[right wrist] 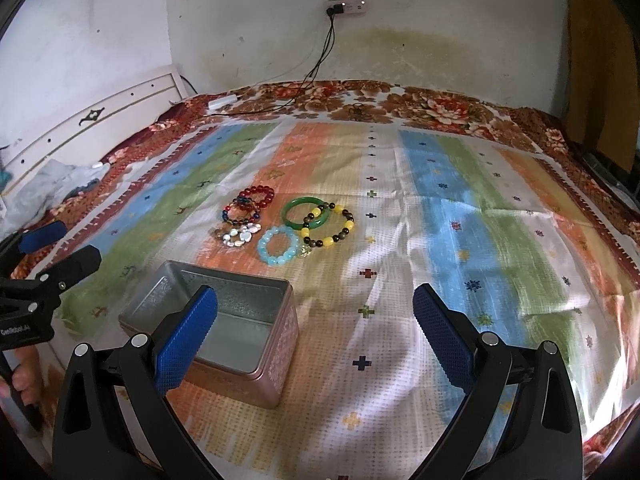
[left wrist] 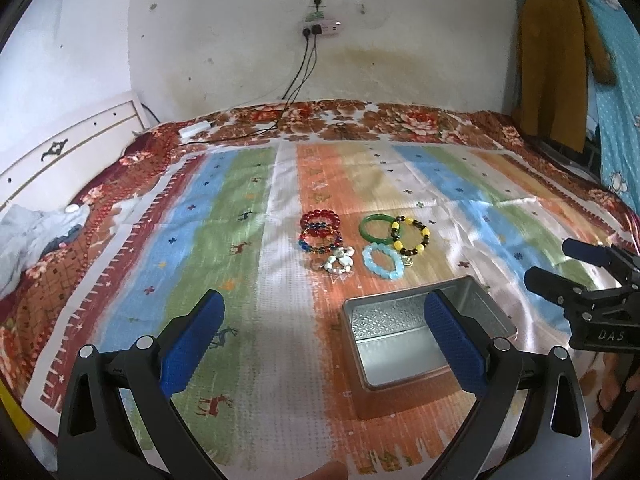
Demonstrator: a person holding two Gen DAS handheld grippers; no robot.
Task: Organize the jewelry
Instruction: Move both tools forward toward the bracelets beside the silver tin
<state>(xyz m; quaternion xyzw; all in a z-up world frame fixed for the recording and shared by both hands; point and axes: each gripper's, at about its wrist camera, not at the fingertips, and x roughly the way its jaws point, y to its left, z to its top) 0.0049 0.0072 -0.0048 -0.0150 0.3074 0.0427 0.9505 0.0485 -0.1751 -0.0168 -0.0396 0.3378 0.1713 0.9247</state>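
Note:
Several bracelets lie close together on the striped cloth: red beads, a red-and-blue string, white shells, a green bangle, yellow-and-dark beads and pale blue beads. Nearer to me stands an open, empty metal tin. My left gripper is open and hovers left of the tin. Right of the tin, my right gripper is open and holds nothing.
The cloth covers a bed with a floral blanket. A white headboard and crumpled clothes are at the left. A wall power strip drops cables to a white charger. Clothes hang at the right.

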